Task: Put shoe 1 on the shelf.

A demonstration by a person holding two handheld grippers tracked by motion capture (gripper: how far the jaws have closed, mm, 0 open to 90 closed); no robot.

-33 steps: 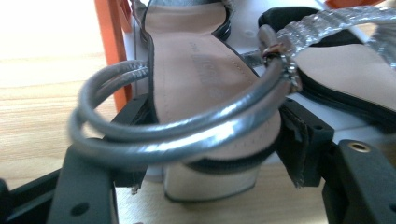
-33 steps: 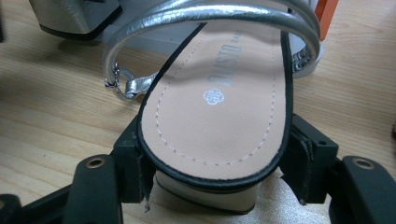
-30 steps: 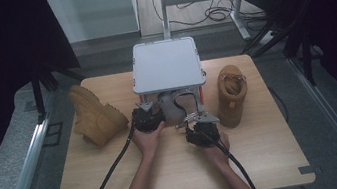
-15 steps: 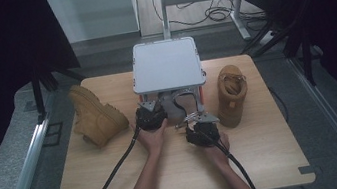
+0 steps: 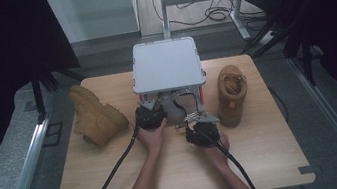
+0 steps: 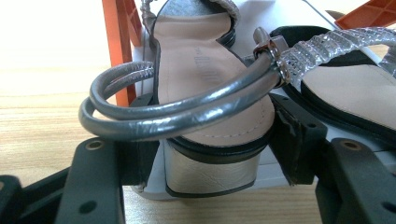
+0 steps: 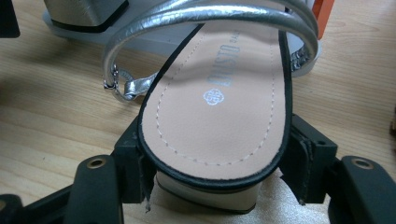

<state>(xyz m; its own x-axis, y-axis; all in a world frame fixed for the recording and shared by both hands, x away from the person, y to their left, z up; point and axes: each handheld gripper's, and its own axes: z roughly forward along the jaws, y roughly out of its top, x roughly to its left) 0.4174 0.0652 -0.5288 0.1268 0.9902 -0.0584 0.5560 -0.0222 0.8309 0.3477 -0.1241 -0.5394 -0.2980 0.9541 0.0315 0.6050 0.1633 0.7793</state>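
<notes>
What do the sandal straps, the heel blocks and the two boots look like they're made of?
Sandal straps: glossy metallic silver tubing, probably faux leather; the surface shows fine creases. Heel blocks: brushed metallic silver covering with black edging. Insole: smooth tan leather-like lining, stitched. Boots: matte tan, likely suede or nubuck.

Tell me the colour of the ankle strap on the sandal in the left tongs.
Metallic grey ankle strap, clearest in the left gripper view.

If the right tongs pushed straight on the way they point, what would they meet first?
The right tongs already straddle a sandal's heel, pads at its sides. Going on, they would likely push it toward the other sandal's heel on the white shelf base; depth is unclear.
</notes>
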